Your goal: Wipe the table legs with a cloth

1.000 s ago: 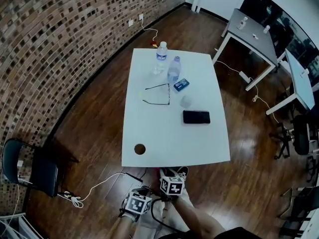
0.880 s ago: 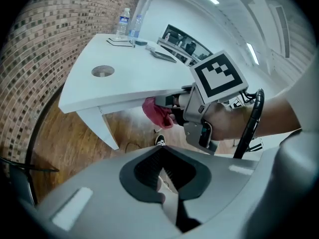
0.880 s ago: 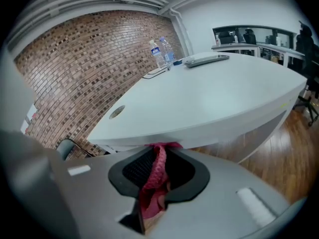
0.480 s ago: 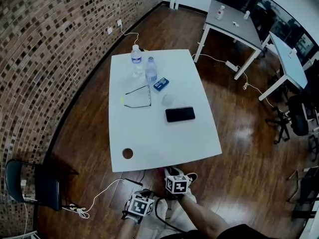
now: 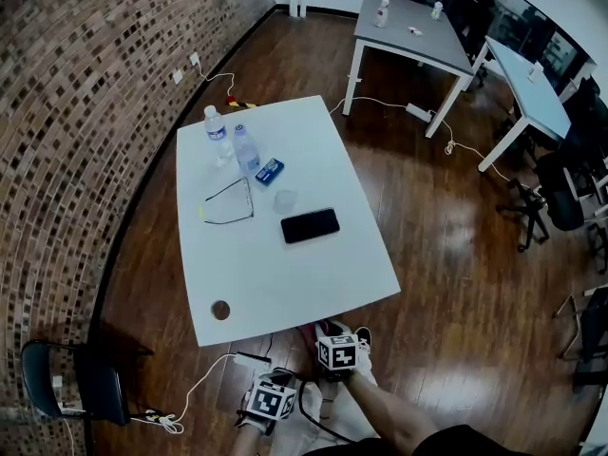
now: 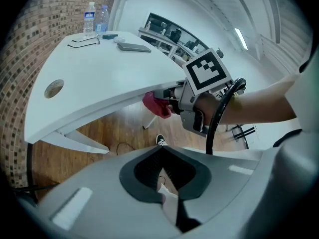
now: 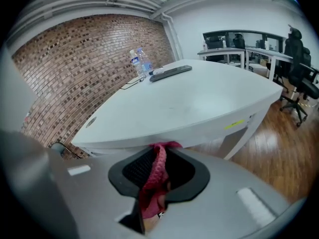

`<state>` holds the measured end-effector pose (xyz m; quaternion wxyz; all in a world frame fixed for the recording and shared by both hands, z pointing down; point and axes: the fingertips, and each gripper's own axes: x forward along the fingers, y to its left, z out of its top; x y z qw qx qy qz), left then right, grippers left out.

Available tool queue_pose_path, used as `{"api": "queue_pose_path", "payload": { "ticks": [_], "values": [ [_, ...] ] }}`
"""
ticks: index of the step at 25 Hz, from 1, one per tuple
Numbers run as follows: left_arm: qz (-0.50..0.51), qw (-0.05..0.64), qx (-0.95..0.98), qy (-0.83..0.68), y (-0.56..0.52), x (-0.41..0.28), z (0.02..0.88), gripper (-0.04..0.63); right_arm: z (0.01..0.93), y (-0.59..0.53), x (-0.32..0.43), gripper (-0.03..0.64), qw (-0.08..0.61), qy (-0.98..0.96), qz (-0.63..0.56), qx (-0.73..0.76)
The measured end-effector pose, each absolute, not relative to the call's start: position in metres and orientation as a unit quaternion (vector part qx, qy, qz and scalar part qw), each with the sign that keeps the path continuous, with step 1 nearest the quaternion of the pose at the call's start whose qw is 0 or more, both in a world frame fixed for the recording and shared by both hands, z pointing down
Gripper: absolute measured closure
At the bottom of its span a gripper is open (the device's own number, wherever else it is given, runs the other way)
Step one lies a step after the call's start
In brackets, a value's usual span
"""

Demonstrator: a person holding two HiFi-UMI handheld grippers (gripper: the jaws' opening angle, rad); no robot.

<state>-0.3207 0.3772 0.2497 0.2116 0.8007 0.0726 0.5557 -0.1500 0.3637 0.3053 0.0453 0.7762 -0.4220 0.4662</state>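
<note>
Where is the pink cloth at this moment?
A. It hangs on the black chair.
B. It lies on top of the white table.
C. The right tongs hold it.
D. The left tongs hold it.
C: the right gripper view shows the pink cloth clamped in the right tongs, below the white table edge.

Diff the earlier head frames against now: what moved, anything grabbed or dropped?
The table slides left and turns in the head view, floor and wall with it: the camera swung, not the table. Nothing visibly grabbed or dropped. The left gripper and right gripper keep their spot below the near edge; the right is shut on the pink cloth. Unmoved: phone, glasses, bottles.
</note>
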Motion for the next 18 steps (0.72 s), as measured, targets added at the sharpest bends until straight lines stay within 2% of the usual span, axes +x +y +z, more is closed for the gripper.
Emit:
{"api": "queue_pose_path", "payload": {
  "ticks": [18],
  "values": [
    [0.585, 0.149, 0.787, 0.128, 0.445, -0.201, 0.222, 0.594, 0.306, 0.493, -0.014, 0.554, -0.111, -0.267, 0.506, 0.813]
  ]
}}
